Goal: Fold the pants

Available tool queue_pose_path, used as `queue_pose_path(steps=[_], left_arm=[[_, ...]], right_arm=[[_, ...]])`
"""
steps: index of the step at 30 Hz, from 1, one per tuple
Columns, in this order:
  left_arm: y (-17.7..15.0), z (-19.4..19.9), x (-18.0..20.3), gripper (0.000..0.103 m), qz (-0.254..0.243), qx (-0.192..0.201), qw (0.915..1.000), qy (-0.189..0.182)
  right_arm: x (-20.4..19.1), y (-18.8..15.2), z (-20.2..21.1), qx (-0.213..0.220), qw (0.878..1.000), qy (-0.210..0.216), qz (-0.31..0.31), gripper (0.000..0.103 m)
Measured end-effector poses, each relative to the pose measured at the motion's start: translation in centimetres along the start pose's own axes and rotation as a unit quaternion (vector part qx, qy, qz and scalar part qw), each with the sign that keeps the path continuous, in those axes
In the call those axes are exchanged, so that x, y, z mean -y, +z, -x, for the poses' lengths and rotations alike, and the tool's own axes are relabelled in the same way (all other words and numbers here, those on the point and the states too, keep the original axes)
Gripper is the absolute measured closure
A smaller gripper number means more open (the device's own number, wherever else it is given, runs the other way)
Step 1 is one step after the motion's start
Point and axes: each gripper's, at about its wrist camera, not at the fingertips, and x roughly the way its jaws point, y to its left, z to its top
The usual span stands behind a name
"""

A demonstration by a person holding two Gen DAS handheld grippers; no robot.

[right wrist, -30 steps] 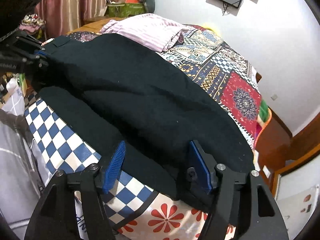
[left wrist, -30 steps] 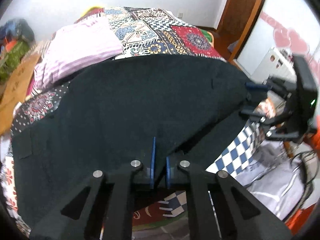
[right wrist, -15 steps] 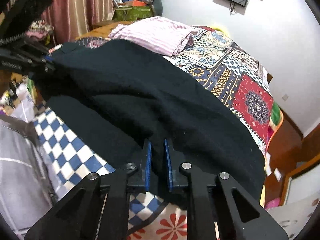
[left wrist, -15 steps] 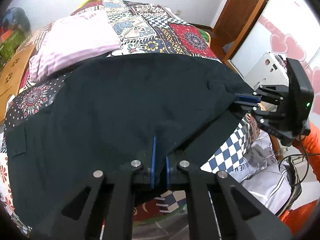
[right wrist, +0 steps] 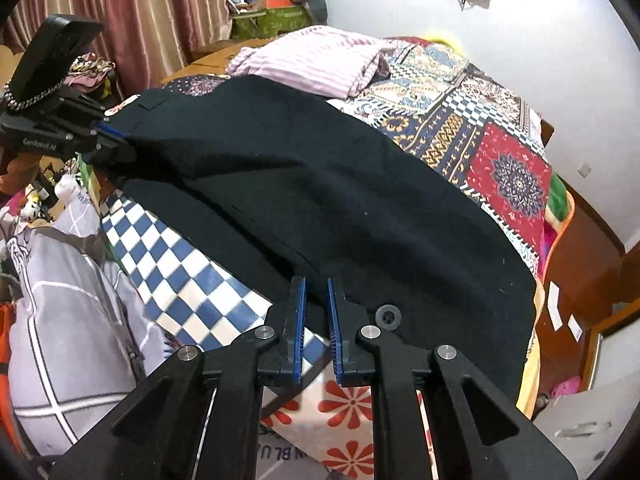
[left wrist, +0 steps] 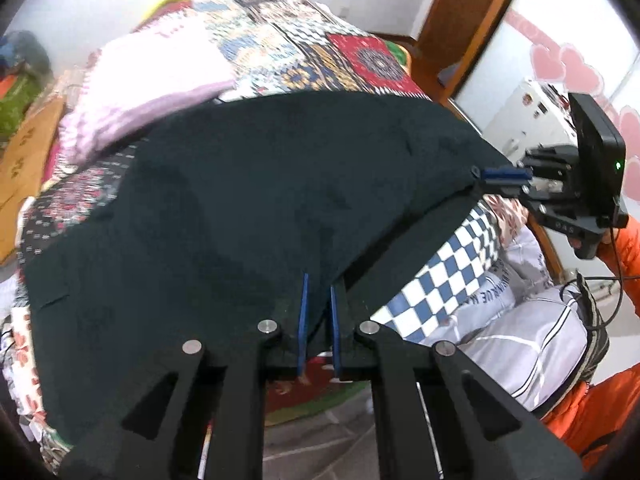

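Change: right gripper (right wrist: pixel 316 320), wide apart a second ago around the near edge of the pants (right wrist: pixel 320 184), now pinched onto that edge; pants edge lifted slightly off the checked sheet (right wrist: pixel 188 276).
Left gripper (left wrist: pixel 318 320): fingers narrow, clamped on the dark fabric at the near hem; also seen from the right wrist view at the far-left corner of the pants (right wrist: pixel 108 132).
Right gripper fingers: narrow, blue pads (right wrist: pixel 299 320) pressing a fold of the pants; seen from the left wrist view at the right corner of the pants (left wrist: pixel 500 176).
Pants: black, spread flat across the bed (right wrist: pixel 508 168), near edge held up between both grippers.
Pillow (right wrist: pixel 316 60): pink striped, just beyond the far edge of the pants.
Person: orange sleeve (left wrist: pixel 624 256) behind the right gripper.
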Motion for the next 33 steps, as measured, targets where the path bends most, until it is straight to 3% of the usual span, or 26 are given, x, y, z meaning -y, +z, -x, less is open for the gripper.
queue_pose_path(steps=[2, 4, 16, 21, 23, 33], left_arm=[[-0.3, 1.0, -0.5, 0.093, 0.005, 0.01, 0.9998, 0.019], [-0.8, 1.6, -0.9, 0.093, 0.008, 0.014, 0.9992, 0.036], [-2.8, 4.0, -3.3, 0.093, 0.05, 0.034, 0.9959, 0.068], [-2.9, 3.8, -4.0, 0.093, 0.066, 0.035, 0.9946, 0.073], [-2.9, 3.4, -4.3, 0.093, 0.07, 0.033, 0.9942, 0.075], [-3.4, 0.9, -5.1, 0.093, 0.069, 0.007, 0.9923, 0.103]], right_arm=[[-0.4, 0.4, 0.0, 0.008, 1.0, -0.001, 0.006, 0.073], [-0.9, 0.9, -0.1, 0.023, 1.0, -0.007, 0.015, 0.061], [-1.8, 2.1, -3.7, 0.001, 1.0, 0.011, 0.026, 0.062], [-2.7, 2.2, -4.3, 0.002, 0.999, 0.007, 0.047, 0.074], [-2.6, 2.5, -4.3, 0.006, 0.999, 0.0, 0.046, 0.092], [-1.4, 2.5, -0.7, 0.032, 0.999, 0.042, 0.003, 0.096]])
